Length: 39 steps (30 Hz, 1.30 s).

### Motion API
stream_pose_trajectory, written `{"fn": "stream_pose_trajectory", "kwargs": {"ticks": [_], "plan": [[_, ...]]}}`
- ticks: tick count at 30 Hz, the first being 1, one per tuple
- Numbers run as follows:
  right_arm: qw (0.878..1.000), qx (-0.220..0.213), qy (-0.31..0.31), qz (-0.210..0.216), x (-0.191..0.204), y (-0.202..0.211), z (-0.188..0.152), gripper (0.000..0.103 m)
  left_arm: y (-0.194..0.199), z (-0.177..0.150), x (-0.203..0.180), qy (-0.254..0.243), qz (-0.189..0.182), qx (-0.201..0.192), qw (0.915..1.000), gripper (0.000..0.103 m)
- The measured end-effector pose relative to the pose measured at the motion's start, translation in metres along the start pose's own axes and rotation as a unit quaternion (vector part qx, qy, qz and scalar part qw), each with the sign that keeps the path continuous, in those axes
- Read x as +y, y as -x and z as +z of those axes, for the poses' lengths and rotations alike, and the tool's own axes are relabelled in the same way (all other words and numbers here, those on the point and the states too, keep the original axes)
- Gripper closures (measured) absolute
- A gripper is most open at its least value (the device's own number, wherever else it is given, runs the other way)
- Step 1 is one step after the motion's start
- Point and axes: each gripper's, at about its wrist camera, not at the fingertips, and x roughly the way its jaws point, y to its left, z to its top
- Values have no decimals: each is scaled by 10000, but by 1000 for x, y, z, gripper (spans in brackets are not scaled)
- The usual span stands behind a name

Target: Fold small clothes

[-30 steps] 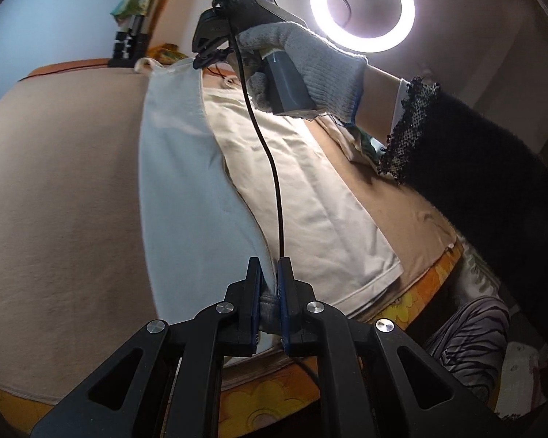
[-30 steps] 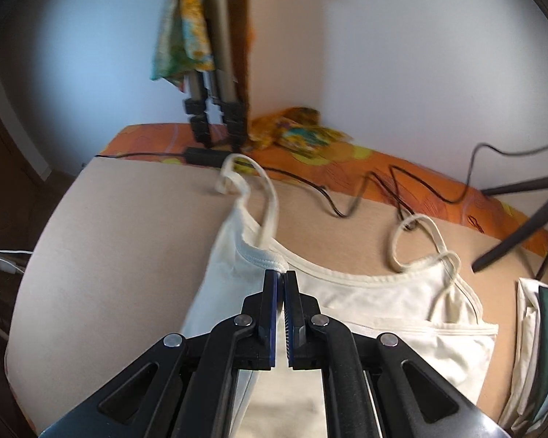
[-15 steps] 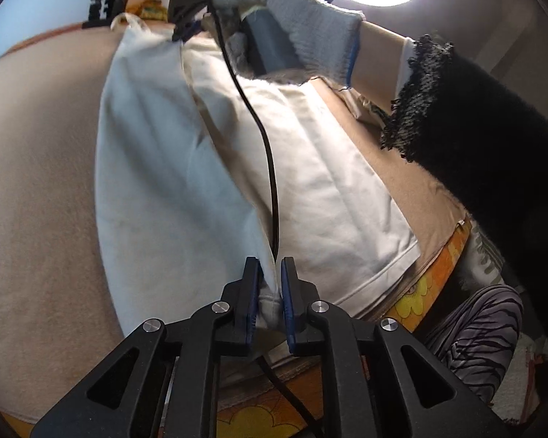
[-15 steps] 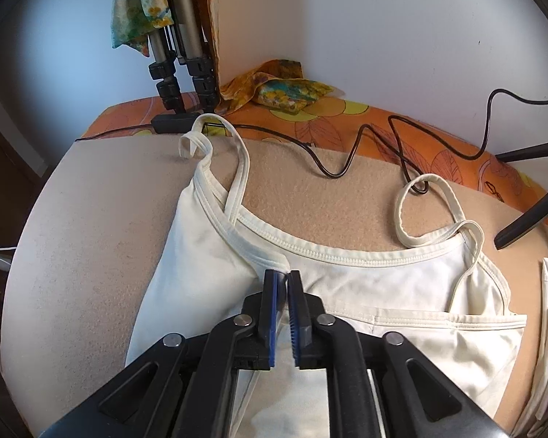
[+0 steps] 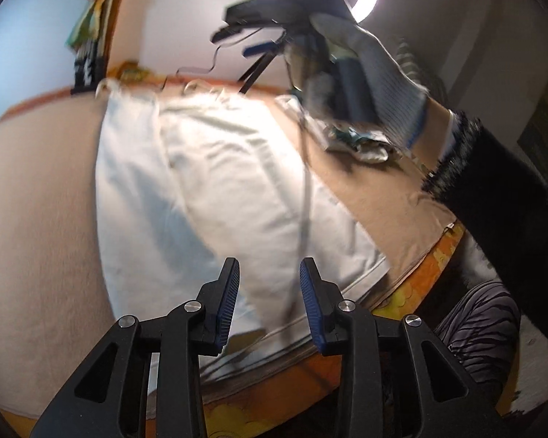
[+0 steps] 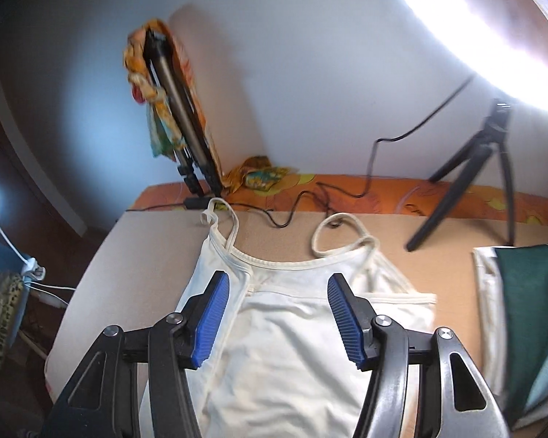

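Lying flat on tan felt-covered counter point(image 6: 135, 255), cream cotton strappy camisole point(image 6: 292, 346), one side folded inward. Left hand-held gripper point(image 5: 268, 301) and right hand-held gripper point(image 6: 276, 314) both wide open, empty. Next: pinch unfolded edge at 3 o'clock, fold across evenly, smoothing wrinkles.

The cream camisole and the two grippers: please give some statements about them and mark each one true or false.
1. The left gripper is open. True.
2. The right gripper is shut on the cream camisole. False: its jaws stand wide apart and hold nothing.
3. The camisole lies on the beige blanket. True.
4. Both camisole straps point toward the wall. True.
5. The tripod stands on the camisole. False: it stands apart, beyond the garment.
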Motion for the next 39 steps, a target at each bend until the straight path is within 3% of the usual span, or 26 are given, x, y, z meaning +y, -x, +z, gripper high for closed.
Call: {"fn": "stream_pose_trajectory", "kwargs": {"ticks": [7, 10, 17, 23, 29, 33, 35, 39], "plan": [[9996, -188, -38, -216, -55, 76, -20, 44, -20, 4, -41, -526, -156, -17, 9985, 70], [9991, -199, -17, -368, -76, 95, -29, 44, -33, 3, -67, -839, -252, 70, 9961, 70], [9992, -95, -275, -265, -125, 113, -44, 48, -73, -6, -116, -1409, -360, 454, 9883, 70], [9991, 32, -393, -132, -145, 99, -53, 49, -109, -16, -132, -1522, -143, 896, 9842, 70], [9983, 200, -531, 108, -150, 66, -55, 50, -116, -13, -135, -1578, 54, 848, 9838, 70], [9974, 322, -588, 253, -144, 37, -51, 52, -117, -13, -133, -1452, -28, 748, 9866, 71], [9967, 378, -632, 328, -142, 21, -50, 53, -119, -12, -132, -1442, -17, 703, 9870, 85], [9954, 496, -722, 379, -139, -11, -50, 54, -115, -9, -115, -918, -227, 638, 9935, 94]]}}
